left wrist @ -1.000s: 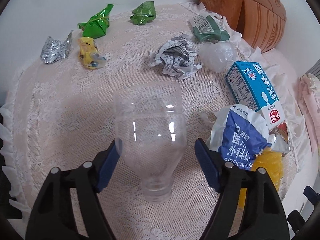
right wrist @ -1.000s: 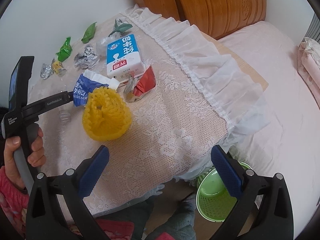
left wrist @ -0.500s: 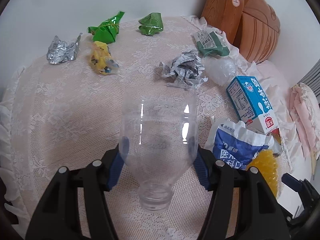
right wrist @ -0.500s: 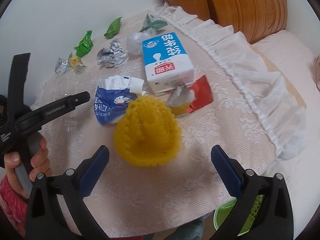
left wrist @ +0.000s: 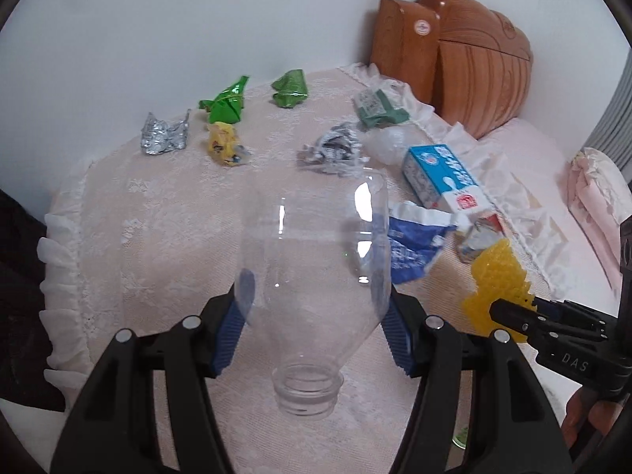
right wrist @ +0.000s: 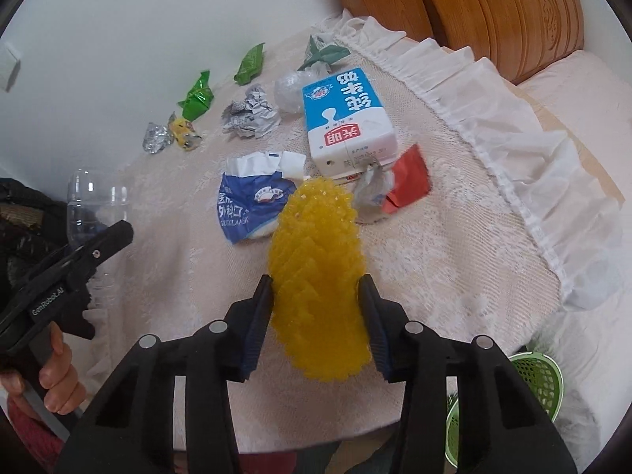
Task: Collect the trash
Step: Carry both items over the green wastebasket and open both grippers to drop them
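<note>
My left gripper [left wrist: 314, 316] is shut on a clear plastic bottle [left wrist: 316, 272], neck toward the camera, held above the lace-covered table [left wrist: 158, 229]. My right gripper [right wrist: 318, 316] is shut on a yellow foam fruit net [right wrist: 318, 272]. The net also shows in the left wrist view [left wrist: 497, 280]. On the table lie a blue milk carton [right wrist: 347, 118], a blue mask packet [right wrist: 252, 201], a red wrapper [right wrist: 407, 181], crumpled paper [right wrist: 251, 114], green wrappers [right wrist: 197, 94], a yellow wrapper [right wrist: 183, 132] and silver foil [right wrist: 156, 138].
A green mesh basket [right wrist: 525, 391] stands on the floor below the table's front right edge. A wooden headboard [right wrist: 474, 4] and a bed [right wrist: 572, 91] lie to the right. A white wall is behind the table.
My left gripper closed on the bottle and lifted it. My right gripper moved in over the table and closed on the yellow foam net.
</note>
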### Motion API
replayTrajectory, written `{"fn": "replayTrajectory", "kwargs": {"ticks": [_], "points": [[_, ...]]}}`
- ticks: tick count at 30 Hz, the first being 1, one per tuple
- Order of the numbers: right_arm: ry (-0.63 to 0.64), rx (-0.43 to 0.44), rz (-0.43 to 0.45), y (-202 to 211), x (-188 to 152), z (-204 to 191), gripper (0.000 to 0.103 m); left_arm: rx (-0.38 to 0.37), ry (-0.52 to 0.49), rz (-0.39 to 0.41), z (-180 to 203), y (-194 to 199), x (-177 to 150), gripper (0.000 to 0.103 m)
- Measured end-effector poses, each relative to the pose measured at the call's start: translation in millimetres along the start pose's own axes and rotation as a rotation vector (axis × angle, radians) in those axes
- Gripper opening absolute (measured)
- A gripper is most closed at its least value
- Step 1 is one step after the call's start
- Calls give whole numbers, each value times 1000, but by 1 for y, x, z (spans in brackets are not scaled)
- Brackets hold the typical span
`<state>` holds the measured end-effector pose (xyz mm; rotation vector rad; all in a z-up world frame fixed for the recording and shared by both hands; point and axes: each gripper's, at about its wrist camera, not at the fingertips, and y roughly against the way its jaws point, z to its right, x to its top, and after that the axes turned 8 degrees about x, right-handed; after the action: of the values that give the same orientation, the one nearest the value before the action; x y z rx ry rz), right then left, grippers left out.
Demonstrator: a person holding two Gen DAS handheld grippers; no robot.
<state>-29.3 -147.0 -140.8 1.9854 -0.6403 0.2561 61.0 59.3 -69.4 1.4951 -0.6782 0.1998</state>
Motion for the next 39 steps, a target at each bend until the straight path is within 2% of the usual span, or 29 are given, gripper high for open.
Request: {"fn": "replayTrajectory", "kwargs": {"ticks": [4,7,10,13,18,20,21,22,25,39], "points": [[4,-40,37,59,-35,26,45,-107,-74,-8,52,17,-16,60],[-24,-166,17,87,-74,61,47,-178,-162,-28,101,22,-32,60],[-114,-268,-40,92,-115,111,47,-240,-250,-64,151,23,-49,60],[-240,-298,-87,86,-151,159,47,-284,-327,-87,196,25,-66,60],[-332,-311,-128,83,-186,204,47,-315,-402,-103,246,32,-87,60],[-344,-320,-147,84,-196,215,63,-320,-421,-115,259,33,-95,60],[-357,-331,-163,82,-199,220,80,-321,-432,-121,265,33,-99,60],[-366,-346,-169,81,-201,224,89,-321,-443,-126,271,34,-103,60],[-411,-371,-170,88,-210,239,94,-319,-469,-135,285,33,-112,60],[-604,-419,-91,140,-254,292,98,-352,-615,-227,353,17,-159,60]]}}
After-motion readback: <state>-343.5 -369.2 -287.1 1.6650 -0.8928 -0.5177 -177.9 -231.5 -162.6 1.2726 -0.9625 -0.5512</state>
